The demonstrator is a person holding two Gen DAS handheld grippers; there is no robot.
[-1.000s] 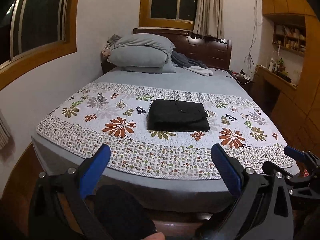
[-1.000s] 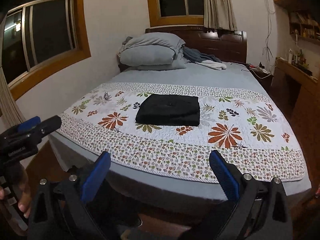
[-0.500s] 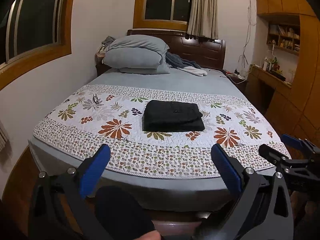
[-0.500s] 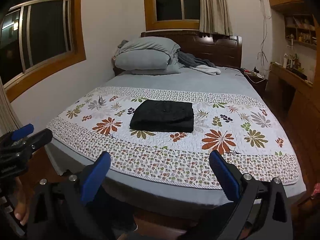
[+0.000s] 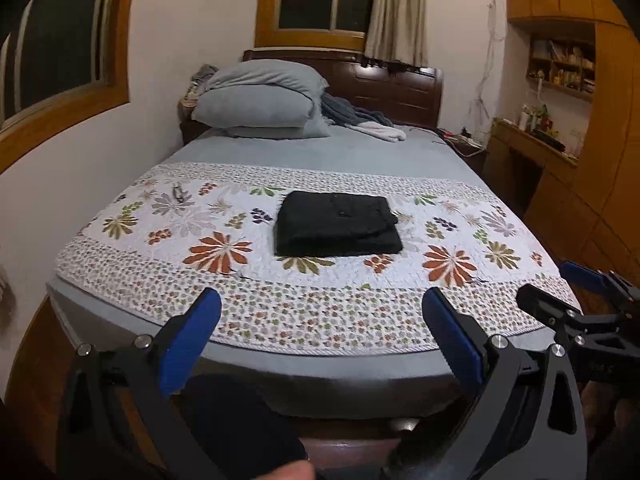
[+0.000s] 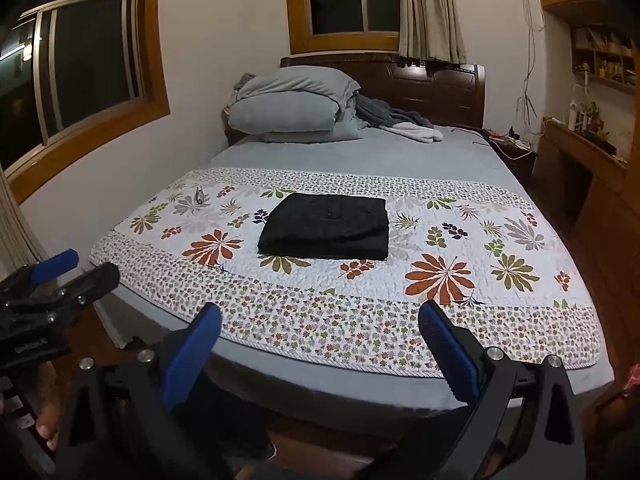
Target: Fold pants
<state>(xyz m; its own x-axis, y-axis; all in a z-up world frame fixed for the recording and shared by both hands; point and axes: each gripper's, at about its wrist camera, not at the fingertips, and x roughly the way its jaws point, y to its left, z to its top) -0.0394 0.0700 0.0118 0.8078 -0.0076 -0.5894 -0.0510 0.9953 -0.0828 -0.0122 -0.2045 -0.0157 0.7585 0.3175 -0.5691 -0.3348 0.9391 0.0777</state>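
Observation:
Black pants (image 5: 338,224) lie folded in a neat rectangle on the floral quilt (image 5: 224,288) in the middle of the bed; they also show in the right wrist view (image 6: 326,226). My left gripper (image 5: 322,334) is open and empty, held back from the foot of the bed, well short of the pants. My right gripper (image 6: 320,336) is open and empty too, also off the foot of the bed. Each gripper shows at the other view's edge: the right one (image 5: 576,300), the left one (image 6: 60,276).
Grey pillows (image 5: 260,100) and a crumpled blanket (image 5: 360,118) lie at the wooden headboard. A wall with windows runs along the bed's left side. A wooden desk and shelves (image 5: 560,128) stand on the right. A small object (image 6: 199,194) lies on the quilt's far left.
Both grippers have drawn back and away from the bed, so the bed and pants look smaller. The pants have not moved. Both grippers stay open.

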